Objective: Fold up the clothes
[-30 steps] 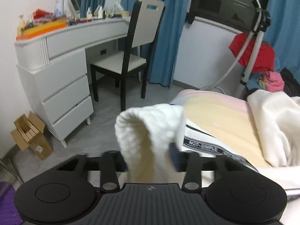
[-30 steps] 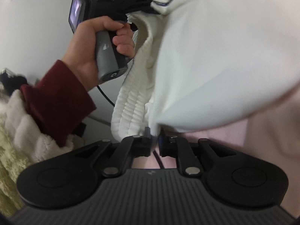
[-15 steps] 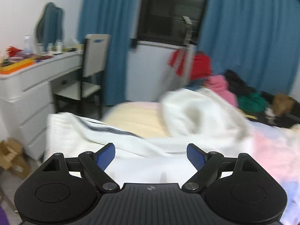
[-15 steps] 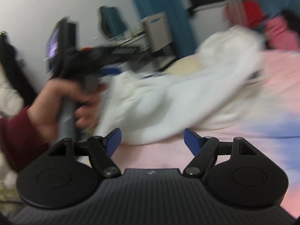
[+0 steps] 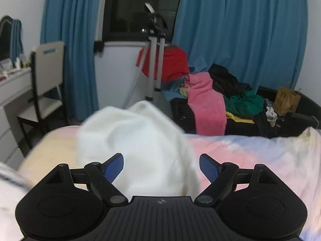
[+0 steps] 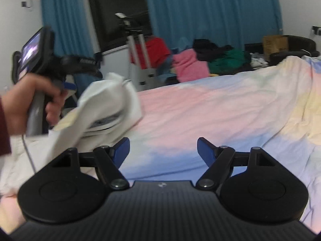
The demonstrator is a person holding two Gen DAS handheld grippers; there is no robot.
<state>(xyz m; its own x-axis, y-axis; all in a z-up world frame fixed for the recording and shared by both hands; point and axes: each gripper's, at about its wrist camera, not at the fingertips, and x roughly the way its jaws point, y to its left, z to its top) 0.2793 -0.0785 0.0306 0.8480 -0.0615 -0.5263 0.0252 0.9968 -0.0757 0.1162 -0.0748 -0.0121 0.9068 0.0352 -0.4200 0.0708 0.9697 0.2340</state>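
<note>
A white knit garment (image 5: 138, 146) lies bunched on the bed, just ahead of my left gripper (image 5: 161, 165), which is open and holds nothing; the cloth rises between its blue pads (image 5: 113, 165). In the right wrist view the same garment (image 6: 106, 110) is a rumpled heap at the left, with a dark printed band showing. My right gripper (image 6: 163, 150) is open and empty over the pastel bedsheet (image 6: 200, 110). The hand with the left gripper (image 6: 40, 64) is at the far left of that view.
A pile of clothes (image 5: 216, 100) in pink, red, green and black lies beyond the bed. A garment steamer stand (image 5: 155, 60) is by the window. A chair (image 5: 44, 84) and white dresser (image 5: 10, 104) stand at the left. Blue curtains hang behind.
Both grippers were shut on the white garment a second ago and have since opened. The garment dropped onto the bed. Both views have swung to face along the bed.
</note>
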